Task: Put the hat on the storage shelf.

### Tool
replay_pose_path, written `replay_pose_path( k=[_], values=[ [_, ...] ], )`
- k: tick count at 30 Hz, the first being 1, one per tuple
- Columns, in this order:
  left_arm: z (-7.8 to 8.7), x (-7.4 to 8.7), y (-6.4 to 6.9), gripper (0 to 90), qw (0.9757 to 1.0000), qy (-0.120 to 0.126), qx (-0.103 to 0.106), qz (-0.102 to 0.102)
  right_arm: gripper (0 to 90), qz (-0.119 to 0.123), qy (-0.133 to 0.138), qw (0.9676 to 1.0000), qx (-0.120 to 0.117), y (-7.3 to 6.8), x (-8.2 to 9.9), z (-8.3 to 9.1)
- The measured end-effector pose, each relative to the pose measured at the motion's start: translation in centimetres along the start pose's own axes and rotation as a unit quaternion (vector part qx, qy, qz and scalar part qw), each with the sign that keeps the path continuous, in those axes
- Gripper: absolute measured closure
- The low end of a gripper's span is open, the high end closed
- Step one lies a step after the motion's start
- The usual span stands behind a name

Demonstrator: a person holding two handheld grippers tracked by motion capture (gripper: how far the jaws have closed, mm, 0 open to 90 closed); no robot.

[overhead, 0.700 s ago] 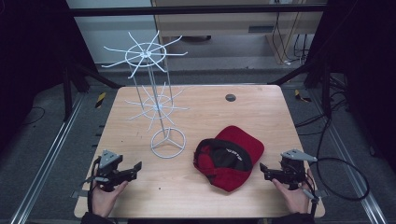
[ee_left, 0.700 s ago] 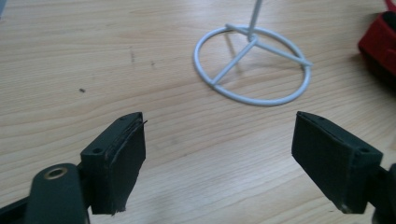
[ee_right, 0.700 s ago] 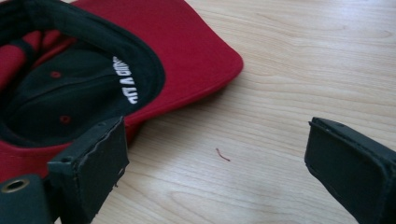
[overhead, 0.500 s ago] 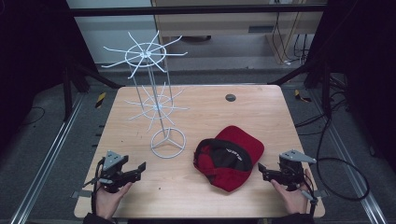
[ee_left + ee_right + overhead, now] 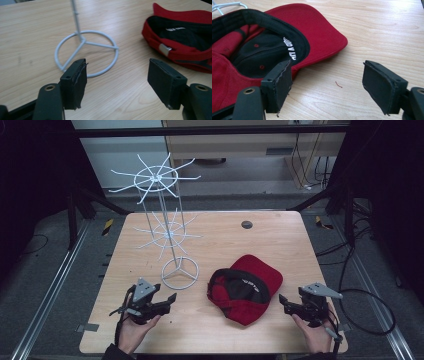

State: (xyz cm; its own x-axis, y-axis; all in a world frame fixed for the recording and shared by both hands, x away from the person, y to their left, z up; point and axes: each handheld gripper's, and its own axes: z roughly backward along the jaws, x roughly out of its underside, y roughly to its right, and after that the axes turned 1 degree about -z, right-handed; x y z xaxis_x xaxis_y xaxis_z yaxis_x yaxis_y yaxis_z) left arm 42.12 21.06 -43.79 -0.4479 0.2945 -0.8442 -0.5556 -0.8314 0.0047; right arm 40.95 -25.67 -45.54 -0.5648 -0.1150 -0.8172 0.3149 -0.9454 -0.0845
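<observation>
On the wooden desk (image 5: 280, 230), the tall white wire rack (image 5: 167, 232) stands left of the red cap (image 5: 245, 287), its ring base (image 5: 86, 53) flat on the wood and well apart from the cap. The red cap itself lies upside down near the desk's front edge, its black lining and white lettering facing up and its brim (image 5: 322, 32) pointing away from the person. To the cap's right, close to it but not touching, the right gripper (image 5: 285, 301) points at it, fingers (image 5: 278, 85) spread wide with nothing between them. To the cap's left, just in front of the rack's base, the left gripper (image 5: 170, 299) sits with fingers (image 5: 75, 80) equally wide and empty. Far behind the cap lies a small dark disc (image 5: 246, 224).
</observation>
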Motion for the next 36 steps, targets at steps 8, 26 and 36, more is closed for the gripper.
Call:
replay_pose_path(
  k=[8,26,36],
  values=[
    [-2.1,-2.4,3.8,31.3,0.9989,0.003,0.035,-0.032,27.3,-0.01,0.004,0.9998,0.015,1.1,0.5,0.6],
    [-7.1,-6.3,12.1,34.7,0.988,-0.021,0.108,-0.109,33.0,-0.025,0.014,0.9991,0.033,2.2,0.6,0.8],
    [-10.4,-6.0,14.1,40.0,0.9797,-0.066,0.136,-0.131,33.0,-0.019,0.014,0.9994,0.025,2.2,0.6,0.7]
  ],
)
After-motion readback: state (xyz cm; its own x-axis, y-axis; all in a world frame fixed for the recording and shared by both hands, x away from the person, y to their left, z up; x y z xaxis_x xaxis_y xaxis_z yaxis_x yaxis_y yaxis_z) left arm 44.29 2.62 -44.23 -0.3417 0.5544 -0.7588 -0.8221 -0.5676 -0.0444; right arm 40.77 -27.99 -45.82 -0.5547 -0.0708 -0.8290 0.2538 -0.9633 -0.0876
